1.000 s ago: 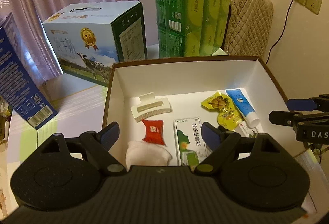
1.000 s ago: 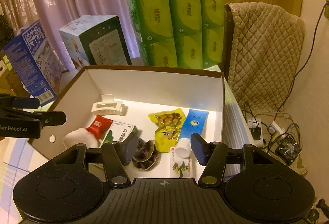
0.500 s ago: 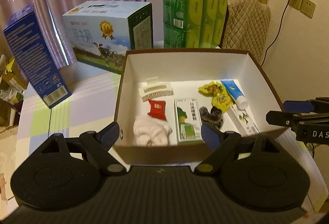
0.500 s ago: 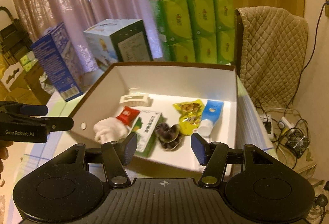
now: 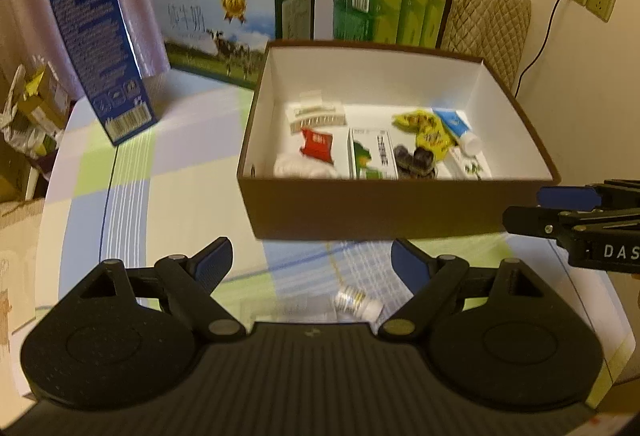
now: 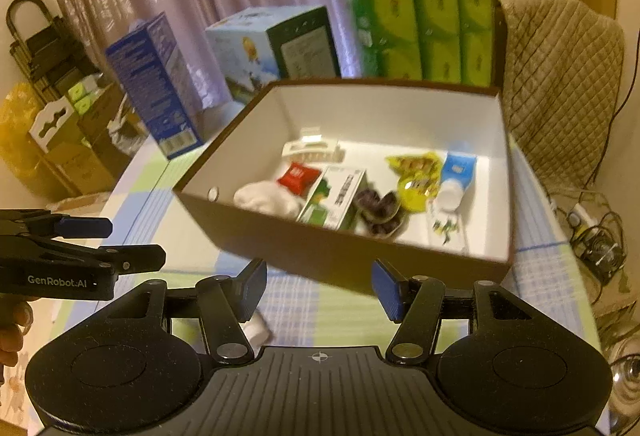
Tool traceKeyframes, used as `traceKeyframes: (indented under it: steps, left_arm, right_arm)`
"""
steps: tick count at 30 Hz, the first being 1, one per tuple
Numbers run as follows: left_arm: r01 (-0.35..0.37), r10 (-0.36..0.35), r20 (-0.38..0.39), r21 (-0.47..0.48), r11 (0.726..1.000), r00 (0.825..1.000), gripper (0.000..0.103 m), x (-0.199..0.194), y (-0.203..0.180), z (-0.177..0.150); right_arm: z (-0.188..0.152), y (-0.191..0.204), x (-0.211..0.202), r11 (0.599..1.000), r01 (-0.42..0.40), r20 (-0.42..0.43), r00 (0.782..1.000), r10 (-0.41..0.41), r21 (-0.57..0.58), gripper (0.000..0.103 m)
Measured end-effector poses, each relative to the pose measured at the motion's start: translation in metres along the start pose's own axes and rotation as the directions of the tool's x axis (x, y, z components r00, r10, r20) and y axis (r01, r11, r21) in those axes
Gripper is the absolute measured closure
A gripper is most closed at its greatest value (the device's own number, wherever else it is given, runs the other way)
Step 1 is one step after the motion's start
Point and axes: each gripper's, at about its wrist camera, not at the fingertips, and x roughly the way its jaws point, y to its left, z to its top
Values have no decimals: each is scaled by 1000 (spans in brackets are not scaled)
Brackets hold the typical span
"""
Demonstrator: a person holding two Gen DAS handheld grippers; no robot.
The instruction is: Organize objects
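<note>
Both grippers hang empty, jaws spread wide: left gripper (image 5: 311,255), right gripper (image 6: 319,287). Ahead on the checked tablecloth (image 5: 168,192) sits the brown box (image 5: 376,210), long axis side to side. Inside, the blue tube (image 5: 456,128) lies cap toward the camera.

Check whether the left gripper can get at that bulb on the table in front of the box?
Probably yes: the bulb lies on the table just below the open left gripper, nothing covering it, with the brown box standing farther back.
</note>
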Motion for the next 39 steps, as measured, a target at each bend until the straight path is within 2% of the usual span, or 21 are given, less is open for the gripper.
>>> traceKeyframes:
  steps: [9,19,39]
  left_arm:
    - [-1,-1,-61,-26,1000,998,19,6,5,-30]
    - [6,-11,-113,-43,999,994,19,20,6,-53]
    - [-8,-3,-167,-67,998,986,19,55,16,-65]
  right_arm:
    - [-27,11,13,1000,-23,-70,997,23,-2,47]
    - [-40,16,29,999,-34,-126,992,33,-2,48]
    - [-51,10,62,1000,-17,-206,978,21,19,47]
